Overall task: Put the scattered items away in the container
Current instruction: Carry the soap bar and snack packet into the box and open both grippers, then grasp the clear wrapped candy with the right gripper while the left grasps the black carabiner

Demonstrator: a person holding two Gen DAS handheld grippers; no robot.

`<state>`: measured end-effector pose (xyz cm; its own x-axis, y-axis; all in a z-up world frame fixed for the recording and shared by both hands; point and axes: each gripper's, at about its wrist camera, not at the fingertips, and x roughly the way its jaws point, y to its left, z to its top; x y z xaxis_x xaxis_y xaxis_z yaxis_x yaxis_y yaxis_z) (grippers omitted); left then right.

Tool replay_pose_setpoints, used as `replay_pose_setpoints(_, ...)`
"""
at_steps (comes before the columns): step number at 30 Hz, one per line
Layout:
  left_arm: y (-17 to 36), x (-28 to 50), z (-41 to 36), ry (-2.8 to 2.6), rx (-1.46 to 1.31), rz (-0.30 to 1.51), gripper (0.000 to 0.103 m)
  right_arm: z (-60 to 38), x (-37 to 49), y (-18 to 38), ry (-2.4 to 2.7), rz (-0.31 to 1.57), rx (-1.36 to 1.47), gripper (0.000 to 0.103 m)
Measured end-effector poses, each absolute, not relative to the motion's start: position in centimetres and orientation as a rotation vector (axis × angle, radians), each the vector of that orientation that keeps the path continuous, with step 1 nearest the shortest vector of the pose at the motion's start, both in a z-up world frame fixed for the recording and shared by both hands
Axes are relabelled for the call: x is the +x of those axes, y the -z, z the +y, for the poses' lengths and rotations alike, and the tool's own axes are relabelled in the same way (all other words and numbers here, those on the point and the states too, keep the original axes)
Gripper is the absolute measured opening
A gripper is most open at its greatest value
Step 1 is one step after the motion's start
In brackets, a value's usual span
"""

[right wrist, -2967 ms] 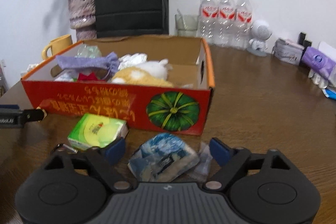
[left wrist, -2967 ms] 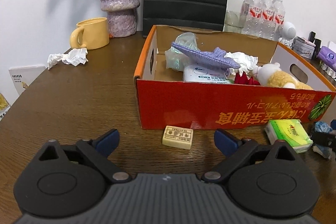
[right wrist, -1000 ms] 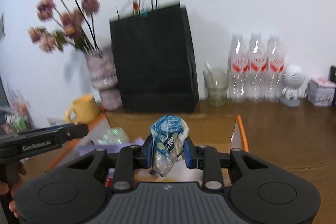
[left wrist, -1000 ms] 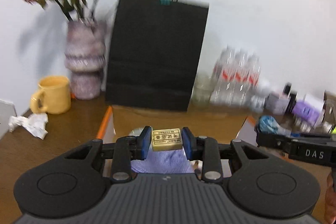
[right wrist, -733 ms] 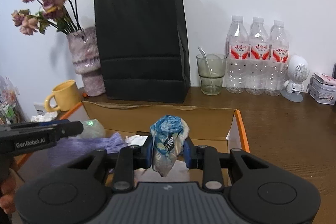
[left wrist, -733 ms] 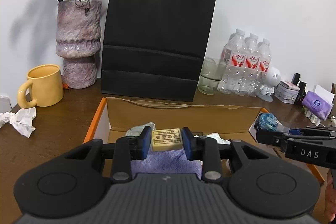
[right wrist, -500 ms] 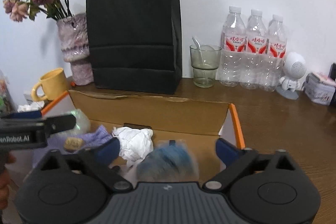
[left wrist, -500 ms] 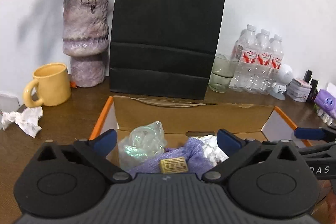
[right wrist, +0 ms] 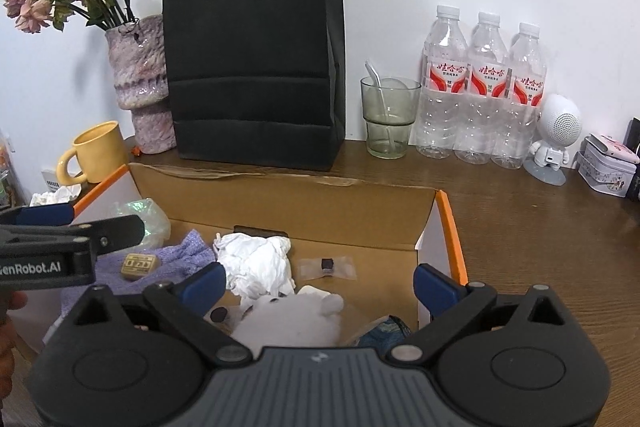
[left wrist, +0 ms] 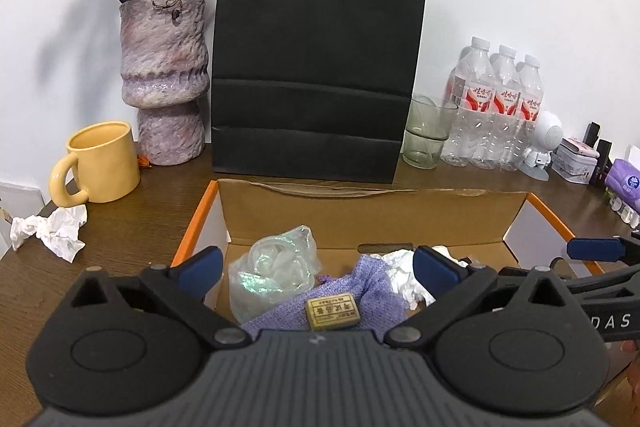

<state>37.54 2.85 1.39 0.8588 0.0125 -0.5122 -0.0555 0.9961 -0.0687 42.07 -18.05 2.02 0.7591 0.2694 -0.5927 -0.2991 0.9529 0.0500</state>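
Hovering above the open orange-rimmed cardboard box (left wrist: pixel 400 223), the left gripper (left wrist: pixel 316 267) with blue-padded fingers spread wide apart and clamping nothing. Directly below it, resting flat on the crumpled lilac knitted cloth (left wrist: pixel 372 291) inside the box, the small tan rectangular block with a printed label (left wrist: pixel 333 311), free of both pads. Just left of the cloth, a translucent iridescent plastic bag (left wrist: pixel 276 275); to its right, a crumpled white tissue (left wrist: pixel 400 267).

Held over the right half of the same box, the right gripper (right wrist: pixel 320 283), likewise spread wide and empty. Beneath it, low against the gripper body, the crinkled blue-and-white plastic packet (right wrist: pixel 384 333), lying in the box beside a white plush toy (right wrist: pixel 296 315). Farther in on the box floor, a small clear sachet with a dark piece inside (right wrist: pixel 328 267).

Behind the box on the brown wooden table (right wrist: pixel 540 227): a tall black paper bag (left wrist: pixel 316 67), a mottled purple vase of dried roses (left wrist: pixel 164 75), a yellow mug (left wrist: pixel 100 163), a greenish glass (right wrist: pixel 388 119) and three clear water bottles (right wrist: pixel 484 83). Left of the box on the table, another crumpled tissue (left wrist: pixel 48 231), outside the container.
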Motion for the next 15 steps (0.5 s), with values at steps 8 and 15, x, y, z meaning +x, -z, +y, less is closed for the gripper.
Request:
replay_pose_setpoints(8, -1.6, 37.0, 2.5, -0.035, -0.075, 0.530, 0.103, -18.4, 41.7, -2.6, -0.310, 0.620, -0.025, 0.100)
replay_pose_setpoints(15, -2.2, 34.4, 2.1, -0.050, -0.092, 0.507, 0.103, -19.5, 39.1, -4.2, -0.298, 0.563, 0.011, 0.100)
